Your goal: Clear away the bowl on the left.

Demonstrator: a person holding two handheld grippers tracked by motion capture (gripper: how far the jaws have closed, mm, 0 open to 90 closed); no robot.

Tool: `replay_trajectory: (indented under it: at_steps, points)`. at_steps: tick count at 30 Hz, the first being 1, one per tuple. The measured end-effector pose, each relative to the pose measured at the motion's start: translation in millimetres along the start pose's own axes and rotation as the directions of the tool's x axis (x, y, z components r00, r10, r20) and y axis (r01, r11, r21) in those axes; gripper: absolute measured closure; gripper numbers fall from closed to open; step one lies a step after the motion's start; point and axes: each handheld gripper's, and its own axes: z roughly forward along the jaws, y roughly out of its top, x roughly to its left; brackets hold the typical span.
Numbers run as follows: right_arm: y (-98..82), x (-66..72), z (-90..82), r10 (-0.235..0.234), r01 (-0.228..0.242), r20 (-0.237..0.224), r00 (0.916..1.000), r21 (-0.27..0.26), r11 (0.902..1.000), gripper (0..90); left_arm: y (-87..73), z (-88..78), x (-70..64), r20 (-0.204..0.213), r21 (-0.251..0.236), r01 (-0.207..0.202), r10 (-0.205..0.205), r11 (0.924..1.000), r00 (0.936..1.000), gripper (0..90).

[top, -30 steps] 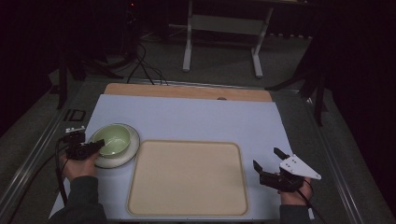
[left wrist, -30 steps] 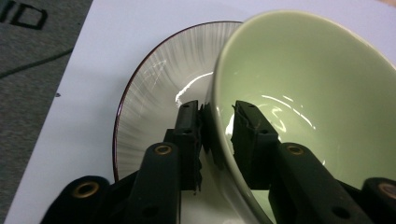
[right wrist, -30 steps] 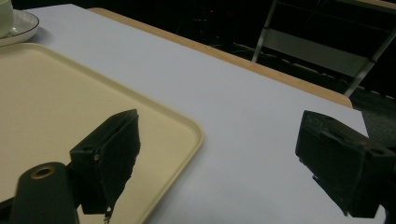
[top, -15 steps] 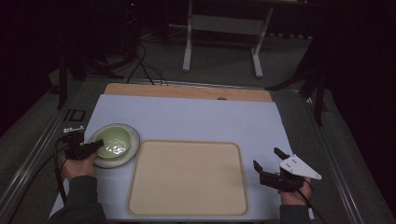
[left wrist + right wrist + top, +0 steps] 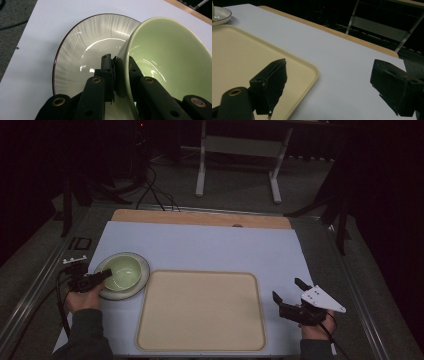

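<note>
So the green bowl (image 5: 165,62) is sitting on the plate (image 5: 82,47) at the left side of the white mat (image 5: 210,245), and it's tipping: in the left gripper view the mouth is leaning over toward the right of that view instead of facing straight up, with the lifted edge being the one in the jaws. It's round, so no real long axis to speak of. From the high view the bowl (image 5: 120,272) is mostly looking like it's opening upward, the tilt is hard to make out from there.

Compared to a second ago, the bowl and plate (image 5: 137,280) are looking shifted a bit toward the tray (image 5: 200,312), with the left hand (image 5: 82,297) following. The right side isn't looking any different.

The left gripper (image 5: 116,66) is pinching the bowl's near rim, one jaw outside over the plate, the other inside the bowl, so they're closed down to just the wall's thickness.

The right gripper (image 5: 292,295) is hanging just off the tray's right edge over the mat, jaws spread wide, gripping nothing. In its own view the right gripper (image 5: 327,85) is framing the tray (image 5: 242,57) corner and bare mat (image 5: 337,62) between its jaws.
</note>
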Motion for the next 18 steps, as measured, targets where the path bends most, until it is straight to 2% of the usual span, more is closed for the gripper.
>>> replay_trajectory:
  at_steps: [11,17,18]
  points:
    - [0.0,-1.4,-1.3,0.001,-0.001,0.004,1.0,-0.006,1.0,13.4,1.3,-10.7,-2.2,0.036,-0.066,0.016,-0.014,0.9977,0.9993,81.7]
    - [0.1,-1.8,-1.8,0.002,-0.002,0.005,1.0,-0.009,1.0,13.4,2.3,-17.2,-4.9,0.051,-0.091,0.016,-0.011,0.9957,0.9986,81.6]
    - [0.1,-1.9,-1.9,0.002,-0.002,0.005,1.0,-0.01,1.0,13.4,2.9,-18.4,-6.1,0.049,-0.096,0.005,0.0,0.9954,0.9988,81.6]
